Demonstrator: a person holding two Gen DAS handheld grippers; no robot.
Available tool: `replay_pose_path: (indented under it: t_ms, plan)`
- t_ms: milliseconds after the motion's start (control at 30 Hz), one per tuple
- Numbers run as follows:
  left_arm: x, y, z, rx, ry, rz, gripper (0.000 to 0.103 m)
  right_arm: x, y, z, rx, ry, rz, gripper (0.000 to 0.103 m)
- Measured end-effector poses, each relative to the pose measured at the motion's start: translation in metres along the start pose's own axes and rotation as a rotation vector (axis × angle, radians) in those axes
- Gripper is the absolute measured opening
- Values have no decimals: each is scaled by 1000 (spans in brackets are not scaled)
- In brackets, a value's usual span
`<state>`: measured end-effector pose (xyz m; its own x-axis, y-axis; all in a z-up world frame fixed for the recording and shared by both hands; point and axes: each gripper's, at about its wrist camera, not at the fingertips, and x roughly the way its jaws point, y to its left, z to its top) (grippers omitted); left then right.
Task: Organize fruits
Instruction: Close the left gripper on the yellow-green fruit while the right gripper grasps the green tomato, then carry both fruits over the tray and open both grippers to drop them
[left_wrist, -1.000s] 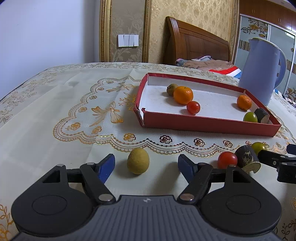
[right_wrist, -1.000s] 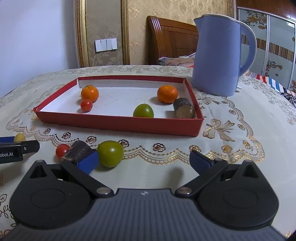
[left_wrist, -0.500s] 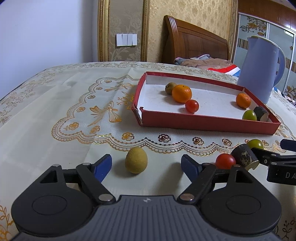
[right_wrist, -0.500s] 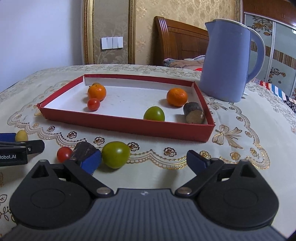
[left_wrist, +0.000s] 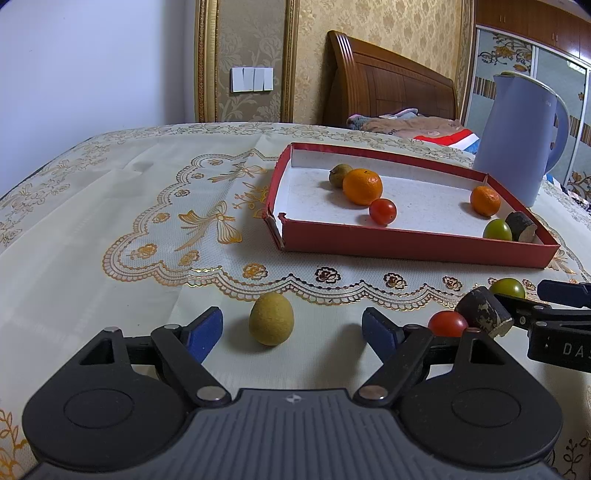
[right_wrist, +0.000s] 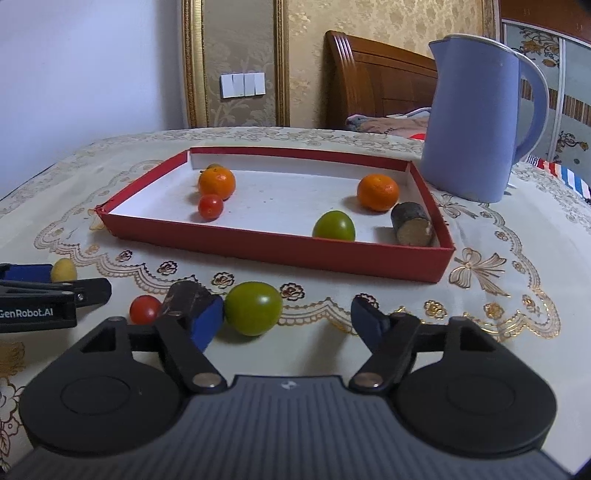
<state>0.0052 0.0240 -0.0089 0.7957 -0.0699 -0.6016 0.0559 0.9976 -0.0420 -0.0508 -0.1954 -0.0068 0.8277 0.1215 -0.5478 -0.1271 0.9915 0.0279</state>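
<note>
The right gripper (right_wrist: 288, 319) has just been closing its jaws around the green fruit (right_wrist: 253, 308) on the tablecloth (right_wrist: 491, 258); the left pad touches or nearly touches the fruit while the right pad stands clear, so nothing is clamped yet. This looks like the start of a pick-up, the fruit bound for the red tray (right_wrist: 273, 248) just beyond. The left gripper (left_wrist: 292, 328) holds its fingers apart on either side of a yellow-brown fruit (left_wrist: 271, 319), touching neither side — it has opened slightly wider over the last second and otherwise kept still. Between the two grippers lie a cherry tomato (right_wrist: 145, 309) and a dark cut stub (right_wrist: 184, 299), the stub pressed close behind the right gripper's left finger; closing further may nudge it. The tray already holds two oranges, a tomato, a green fruit, a brownish fruit and another stub. A blue jug (right_wrist: 476, 122) stands just behind the tray's far right corner, clear of the path.
</note>
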Motion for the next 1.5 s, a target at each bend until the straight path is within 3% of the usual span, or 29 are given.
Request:
replay_pose_path:
  t_ms: [33,167,333,400,467,700,800,1300,1500]
  plan:
    - [0,0,0,0,0,0,83,0,0,0,1,0,3,72]
    - [-1,0,0,-3,-4,-3,82,-2,3,-1,-11,-4,38,50]
    - [-1,0,0,-6,-8,-7,81,-1,3,-1,-8,-6,42,47]
    - [-2,0,0,-11,-13,-11,72,-3,3,-2,-5,-6,54,34]
    - [-3,0,-1,-10,-18,-6,61,-4,5,-2,-15,-11,58,31]
    - [-5,2,-1,-19,-26,-26,43,-5,1,-3,11,-15,58,31]
    - [-6,5,-1,-34,-29,-26,28,-6,1,-3,12,-21,52,31]
    - [-16,10,-1,-42,-44,-52,24,-26,-10,4,9,-90,24,31]
    - [-28,3,23,-33,-78,-80,24,-23,-13,20,0,-118,4,31]
